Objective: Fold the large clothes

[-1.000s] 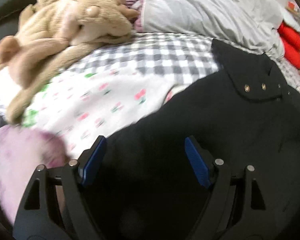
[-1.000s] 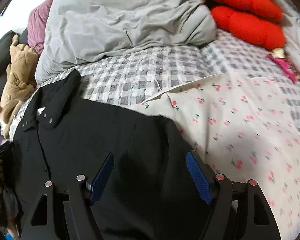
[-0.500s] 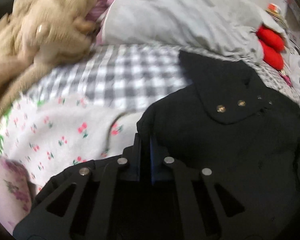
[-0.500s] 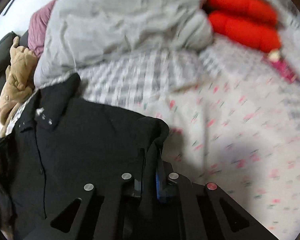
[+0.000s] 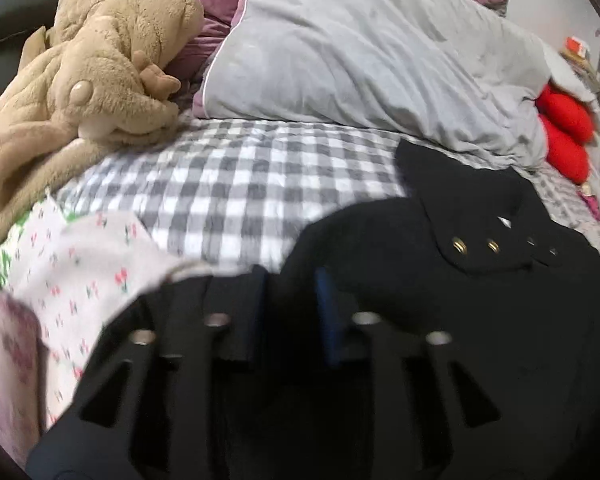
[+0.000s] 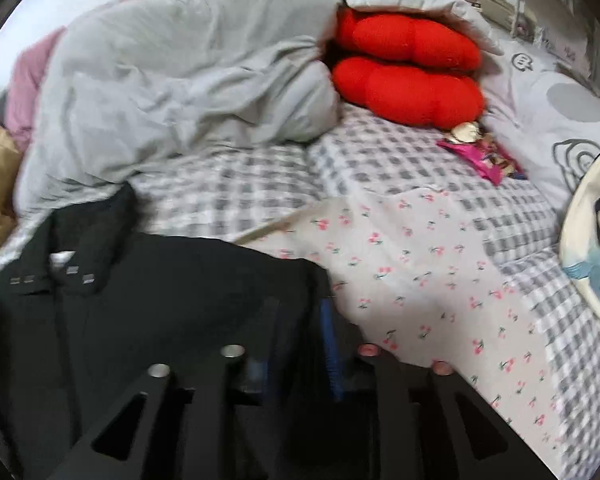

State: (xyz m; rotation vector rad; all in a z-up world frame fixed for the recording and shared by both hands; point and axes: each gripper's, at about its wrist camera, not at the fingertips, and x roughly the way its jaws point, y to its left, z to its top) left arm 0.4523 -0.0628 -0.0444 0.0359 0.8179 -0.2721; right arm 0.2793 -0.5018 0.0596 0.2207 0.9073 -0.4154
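Both grippers have just been opening up. The left gripper (image 5: 290,312) has its 2 blue pads apart with black cloth lying between them, not pinched as far as I can tell through the blur. The right gripper (image 6: 300,332) looks the same, parted at the edge of the black coat (image 6: 160,300). The coat lies on the checked bedsheet (image 5: 220,184), collar toward the grey duvet (image 5: 360,52), over a floral cloth (image 6: 420,264). Risk: a pad snags the thick fabric on the way out and drags the folded-in side open.

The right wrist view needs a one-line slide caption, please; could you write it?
Right hand-held gripper, jaws just opening, over a black coat on a checked bed.
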